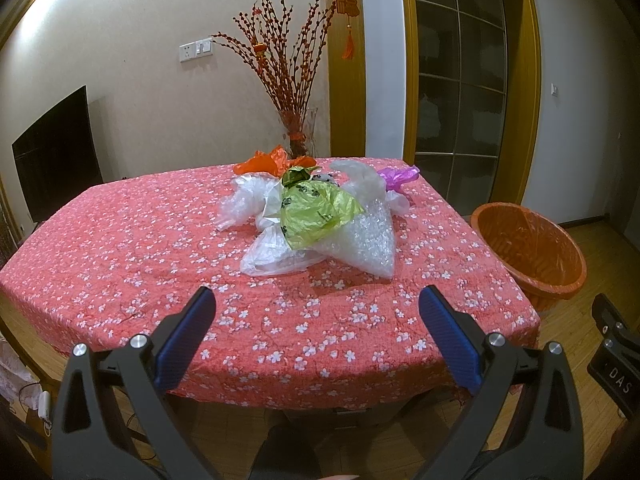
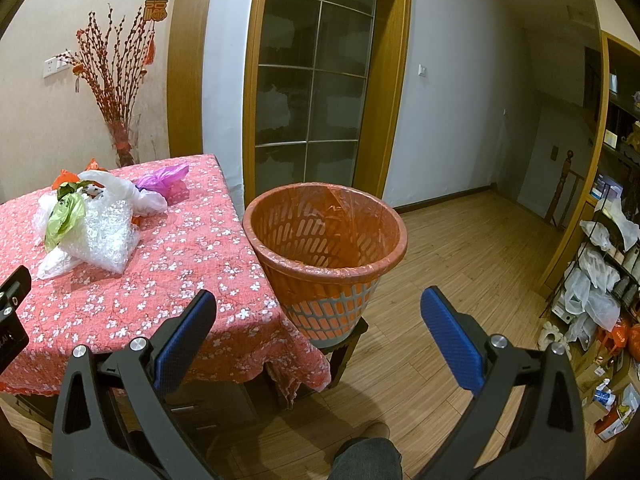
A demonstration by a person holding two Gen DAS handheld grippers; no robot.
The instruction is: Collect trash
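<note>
Crinkled plastic makes up all the trash in sight: a heap in the middle of the table (image 1: 120,264), which is covered with a red cloth printed with white blossoms. The heap holds a yellow-green printed bag (image 1: 316,212), a sheet of bubble wrap (image 1: 364,244), clear plastic bags (image 1: 272,256), an orange bag (image 1: 264,162) at the back and a purple bag (image 1: 396,176) toward the far right.

The wastebasket (image 2: 326,240), an orange-lined slotted bin, stands on a low stool just beside the table's right edge. From the right wrist view its inside looks empty apart from the liner, so the collecting seems not to have begun; every piece is yet to be moved.

The left gripper (image 1: 316,308) hovers over the near part of the tablecloth, its blue-padded fingers spread wide and holding nothing, well short of the heap. The right gripper (image 2: 318,312) is likewise spread and empty, aimed at the wastebasket and floor.

Legible writing is scarce: "DAS" shows on the body of the right gripper at the edge of the left view, and a gold Chinese character ornament (image 1: 347,3) hangs on the door frame.
</note>
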